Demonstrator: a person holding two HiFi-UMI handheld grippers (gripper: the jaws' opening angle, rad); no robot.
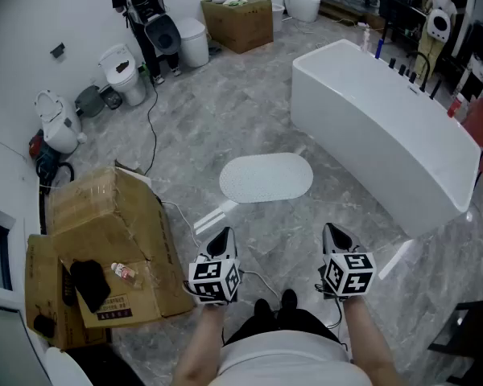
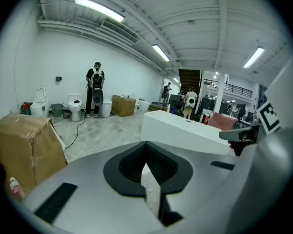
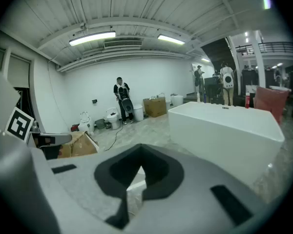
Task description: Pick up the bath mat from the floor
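My left hand-held gripper (image 1: 220, 240) has its jaws closed together with nothing between them; my left gripper view shows the dark pads (image 2: 158, 167) meeting. My right hand-held gripper (image 1: 335, 236) is the same, jaws fully together and empty, and its own view shows only floor past the pads (image 3: 154, 172). Both are held low in front of me, side by side and apart from each other, tilted down towards the grey marbled floor (image 1: 225, 107). The white oval bath mat (image 1: 266, 177) lies flat on that floor, ahead of both hand-held grippers and roughly between their lines, not touched by either. The long white bathtub (image 1: 386, 131) stands just to the mat's right. A brown cardboard box (image 1: 105, 215) sits to the left of my left hand-held gripper, with flattened cardboard beside it carrying a small bottle (image 1: 122, 272) and a black cloth (image 1: 90, 284). White toilets (image 1: 122, 72) line the far left wall, with a person (image 1: 149, 14) standing there. A thin black cable (image 1: 151, 127) runs across the floor from that side.
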